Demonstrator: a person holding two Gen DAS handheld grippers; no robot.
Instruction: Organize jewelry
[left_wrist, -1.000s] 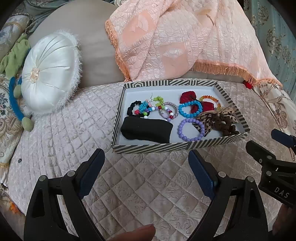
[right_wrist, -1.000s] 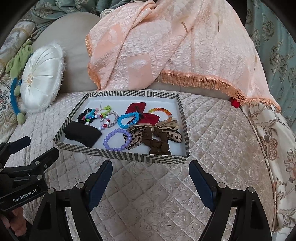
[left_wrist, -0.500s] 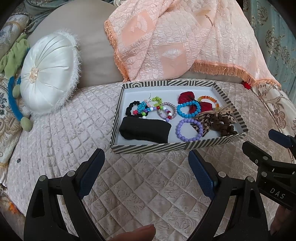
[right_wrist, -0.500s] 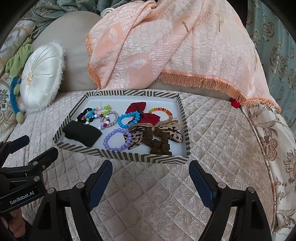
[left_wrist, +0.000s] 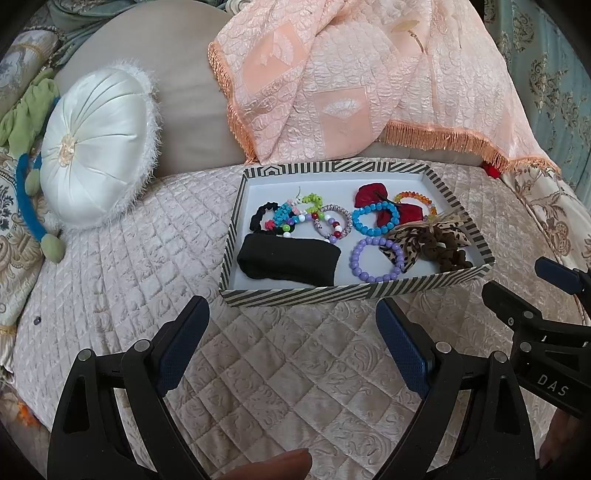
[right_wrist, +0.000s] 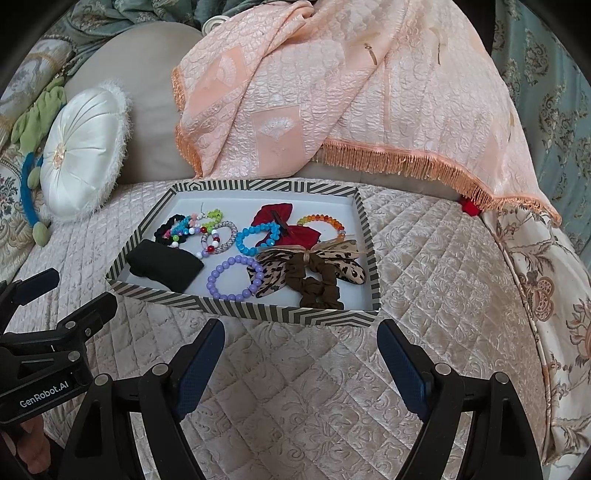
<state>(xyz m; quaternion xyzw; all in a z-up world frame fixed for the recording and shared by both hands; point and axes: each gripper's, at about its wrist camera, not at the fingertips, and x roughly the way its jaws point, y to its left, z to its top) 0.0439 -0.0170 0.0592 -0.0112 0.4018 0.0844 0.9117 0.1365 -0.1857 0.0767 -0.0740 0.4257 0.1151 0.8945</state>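
Note:
A shallow black-and-white striped box (left_wrist: 332, 293) (right_wrist: 236, 308) sits on a quilted cushion. It holds a black folded cloth (left_wrist: 288, 260) (right_wrist: 166, 266), a purple bead bracelet (left_wrist: 375, 258) (right_wrist: 234, 277), a blue bead bracelet (left_wrist: 373, 219) (right_wrist: 258, 238), a red bow (left_wrist: 373, 194) (right_wrist: 284, 221), an orange bracelet (left_wrist: 415, 197) (right_wrist: 321, 221), a leopard bow with brown scrunchie (left_wrist: 432, 242) (right_wrist: 314, 273), and mixed bead bracelets (left_wrist: 295, 218) (right_wrist: 199, 229). My left gripper (left_wrist: 291, 339) and right gripper (right_wrist: 299, 354) are both open and empty, just in front of the box.
A white round pillow (left_wrist: 96, 147) (right_wrist: 81, 155) lies at the left. A peach fringed blanket (left_wrist: 351, 85) (right_wrist: 332, 92) drapes over the backrest behind the box. A green and blue plush toy (left_wrist: 29, 122) lies at the far left. The cushion's right edge (right_wrist: 524, 288) drops off.
Both grippers have shifted slightly; the box sits a little lower and nearer in the right wrist view and slightly left in the left wrist view. Nothing has been grasped.

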